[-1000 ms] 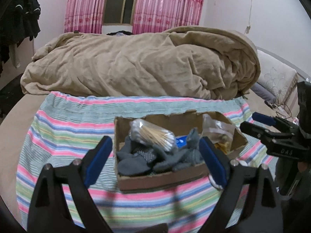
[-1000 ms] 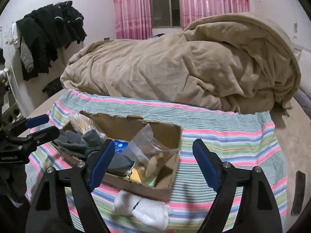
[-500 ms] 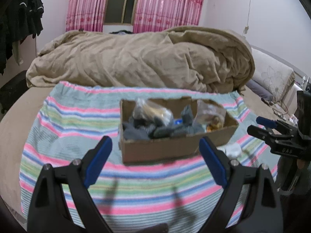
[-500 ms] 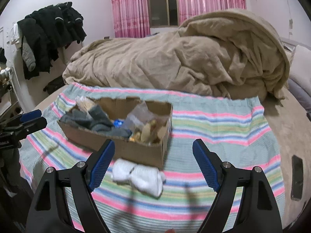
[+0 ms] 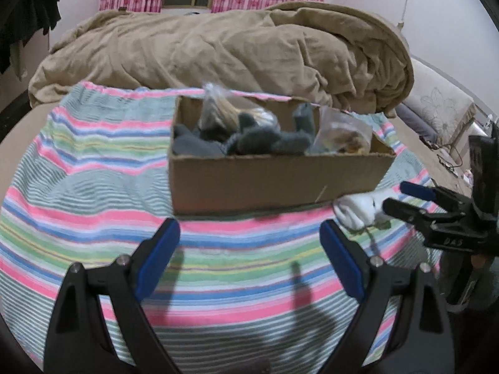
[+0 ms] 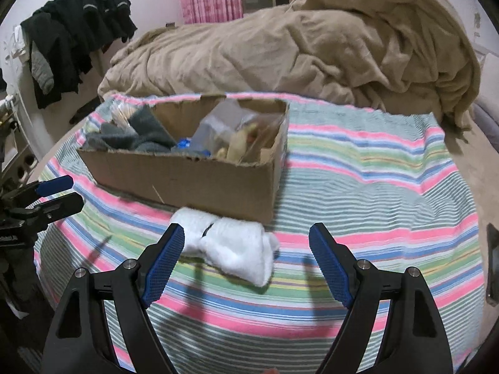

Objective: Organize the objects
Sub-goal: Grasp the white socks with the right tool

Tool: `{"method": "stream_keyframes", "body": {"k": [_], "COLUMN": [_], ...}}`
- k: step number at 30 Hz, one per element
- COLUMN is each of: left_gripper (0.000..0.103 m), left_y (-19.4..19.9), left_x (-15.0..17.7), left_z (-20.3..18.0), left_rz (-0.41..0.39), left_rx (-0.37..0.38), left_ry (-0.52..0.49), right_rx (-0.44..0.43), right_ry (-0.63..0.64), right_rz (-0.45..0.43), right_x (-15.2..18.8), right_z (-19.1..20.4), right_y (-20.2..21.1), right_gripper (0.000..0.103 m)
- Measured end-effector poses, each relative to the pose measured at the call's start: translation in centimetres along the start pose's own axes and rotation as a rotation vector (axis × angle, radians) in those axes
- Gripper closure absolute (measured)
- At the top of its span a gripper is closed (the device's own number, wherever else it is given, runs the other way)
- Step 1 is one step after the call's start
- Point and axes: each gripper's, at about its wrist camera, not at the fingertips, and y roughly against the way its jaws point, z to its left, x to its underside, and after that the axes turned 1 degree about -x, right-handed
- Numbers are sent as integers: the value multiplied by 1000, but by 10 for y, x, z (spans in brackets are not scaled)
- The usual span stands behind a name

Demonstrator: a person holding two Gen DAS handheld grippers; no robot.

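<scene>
A cardboard box (image 5: 274, 180) stands on a striped cloth (image 5: 93, 168) on the bed. It holds grey socks (image 5: 265, 140), a bag of cotton swabs (image 5: 224, 112) and a clear bag of small items (image 5: 343, 134). A white sock bundle (image 6: 230, 249) lies on the cloth in front of the box, also in the left wrist view (image 5: 355, 212). My right gripper (image 6: 246, 261) is open, low over the cloth, with the white bundle between its fingers. My left gripper (image 5: 249, 258) is open and empty in front of the box.
A big tan duvet (image 5: 218, 50) is heaped behind the box. Dark clothes (image 6: 75, 28) hang at the left wall. A pillow (image 5: 436, 109) lies at the right. A dark flat object (image 6: 492, 258) lies on the bed at the right edge.
Both grippers have pulled back from above the box and dropped lower toward the cloth. The white sock bundle now lies between the right gripper's fingers. Both stay open.
</scene>
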Motion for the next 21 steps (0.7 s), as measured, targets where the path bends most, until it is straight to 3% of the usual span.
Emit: {"method": "stream_keyframes", "body": {"k": [7,8,12,21], "left_gripper": [11,11,11,11], "left_y": [-14,-14,-19,-4], "left_x": [5,5,8,8], "left_z": [-6,-7,-17,-31], "left_rz": [24,26,48,44], "left_rx": [-3,3,12,45], "left_ry": [-10,-12,-30,-34], "right_rx": [-37,-38,-94,-119], "right_ry": [-20,-24,-22,15], "right_rz": [46,52,46,12], "right_x": [8,9,11,6], "right_z": [3,3,9,21], "right_y": [-23,-25,-26,-7], "right_gripper": [18,21,48,64]}}
